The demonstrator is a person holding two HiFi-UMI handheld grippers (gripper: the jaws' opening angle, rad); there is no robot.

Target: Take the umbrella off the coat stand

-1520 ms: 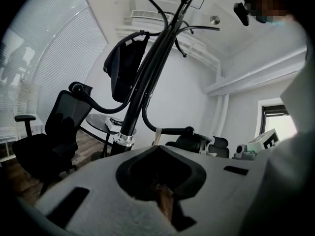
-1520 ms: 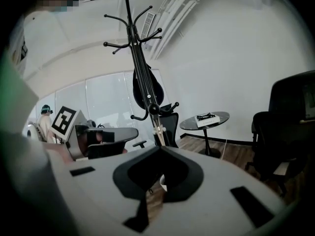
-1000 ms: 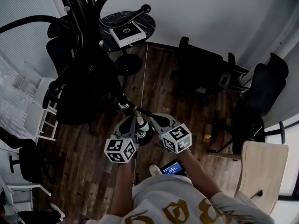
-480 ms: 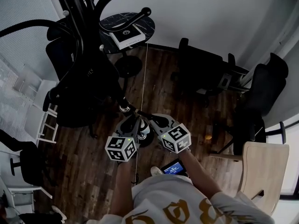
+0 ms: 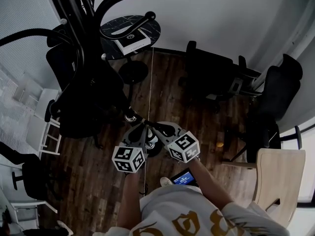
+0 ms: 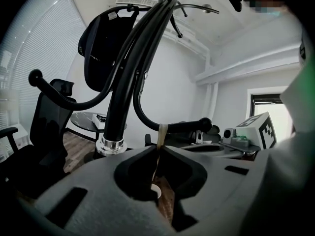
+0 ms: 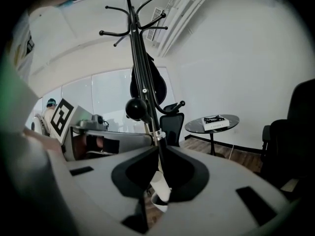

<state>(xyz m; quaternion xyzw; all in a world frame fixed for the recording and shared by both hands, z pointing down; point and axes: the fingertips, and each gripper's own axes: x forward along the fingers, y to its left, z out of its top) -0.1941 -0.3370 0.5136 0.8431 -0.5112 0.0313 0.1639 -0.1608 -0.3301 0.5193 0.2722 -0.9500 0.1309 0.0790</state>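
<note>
The umbrella (image 6: 114, 117) was black and furled, a thick dark shaft that lay close along the coat stand (image 7: 139, 58) and slanted down and away from its pole. A bright silver collar (image 6: 110, 145) ringed its lower end, and below that it narrowed to a thin black tip (image 7: 160, 157). The right gripper (image 7: 160, 149) was clamped on this tip just under the collar, with both jaws pressed against the rod. A small white piece (image 7: 161, 194) hung beneath the jaws. The left gripper (image 6: 158, 149) was pinched tight on a thin tan strap (image 6: 161, 134). The strap ran up to a curved black arm (image 6: 147, 117) of the stand, and that arm ended in a ball (image 6: 205, 124). I could not tell whether the strap was looped over the arm or only crossed it. In the head view the two grippers sat side by side at the near side of the stand's foot, their jaws nearly touching. On the far side of the stand stood a round dark table (image 5: 150, 27) with a white box (image 5: 133, 39) on it.
</note>
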